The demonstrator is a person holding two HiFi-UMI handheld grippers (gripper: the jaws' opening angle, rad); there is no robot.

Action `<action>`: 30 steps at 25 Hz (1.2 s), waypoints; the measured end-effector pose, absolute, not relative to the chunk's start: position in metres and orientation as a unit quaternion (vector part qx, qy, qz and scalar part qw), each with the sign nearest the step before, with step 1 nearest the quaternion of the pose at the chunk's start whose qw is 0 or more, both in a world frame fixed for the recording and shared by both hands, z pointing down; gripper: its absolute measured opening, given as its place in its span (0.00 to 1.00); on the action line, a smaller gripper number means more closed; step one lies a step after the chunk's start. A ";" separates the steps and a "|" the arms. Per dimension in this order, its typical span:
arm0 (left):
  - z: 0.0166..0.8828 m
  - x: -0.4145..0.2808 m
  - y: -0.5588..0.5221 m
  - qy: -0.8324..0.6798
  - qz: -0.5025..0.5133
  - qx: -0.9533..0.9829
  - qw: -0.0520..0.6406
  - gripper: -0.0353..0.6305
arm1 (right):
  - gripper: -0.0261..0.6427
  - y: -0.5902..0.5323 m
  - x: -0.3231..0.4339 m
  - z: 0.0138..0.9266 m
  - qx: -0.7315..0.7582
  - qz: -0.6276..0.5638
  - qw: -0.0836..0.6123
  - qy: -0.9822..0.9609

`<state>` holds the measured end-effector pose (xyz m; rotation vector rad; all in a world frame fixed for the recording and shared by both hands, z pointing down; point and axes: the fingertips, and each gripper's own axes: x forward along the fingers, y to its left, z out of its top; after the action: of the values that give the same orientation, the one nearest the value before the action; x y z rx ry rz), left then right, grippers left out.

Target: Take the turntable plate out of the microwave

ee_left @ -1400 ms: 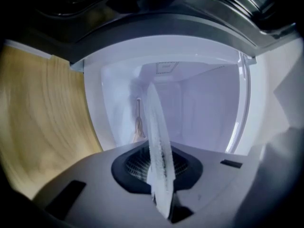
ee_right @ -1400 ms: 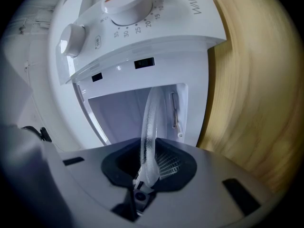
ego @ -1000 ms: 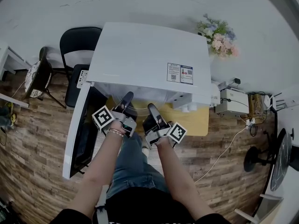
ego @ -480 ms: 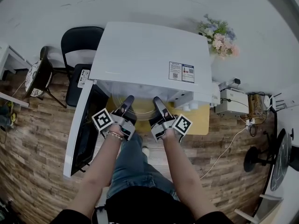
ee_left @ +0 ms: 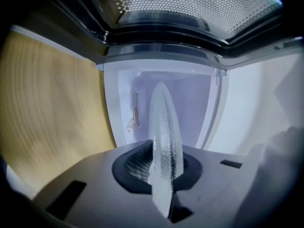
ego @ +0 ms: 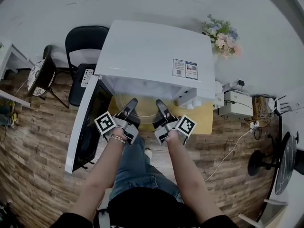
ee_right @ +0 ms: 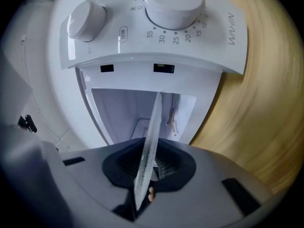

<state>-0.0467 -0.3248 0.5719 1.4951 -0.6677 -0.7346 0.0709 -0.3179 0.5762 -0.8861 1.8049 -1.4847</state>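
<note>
The clear glass turntable plate (ego: 142,107) pokes out of the open white microwave (ego: 147,51), over the wooden table (ego: 203,120). My left gripper (ego: 130,103) is shut on the plate's left near rim. My right gripper (ego: 160,104) is closing tight on its right near rim. In the left gripper view the plate (ee_left: 164,141) stands edge-on, pinched by the left gripper (ee_left: 161,172), with the white cavity (ee_left: 194,103) behind. The right gripper view shows the plate's edge (ee_right: 151,137) squeezed in the right gripper (ee_right: 145,170), below the control knobs (ee_right: 173,4).
The microwave door (ego: 85,127) hangs open on the left beside my left arm. A black chair (ego: 83,44) stands behind it at the left. Flowers (ego: 221,34) and a white box with cables (ego: 235,103) sit to the right.
My right gripper has shifted forward onto the plate's rim. More of the glass plate now shows outside the cavity, and both grippers sit a little nearer the opening.
</note>
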 end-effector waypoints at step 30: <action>0.546 -0.039 -0.252 -0.296 -0.348 0.653 0.604 0.10 | 0.12 -0.252 0.079 0.553 -0.332 -0.564 0.260 0.709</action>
<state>-0.0392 -0.2524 0.5464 1.5121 -0.6848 -0.8061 0.0788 -0.2520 0.5528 -0.9001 1.9210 -1.5285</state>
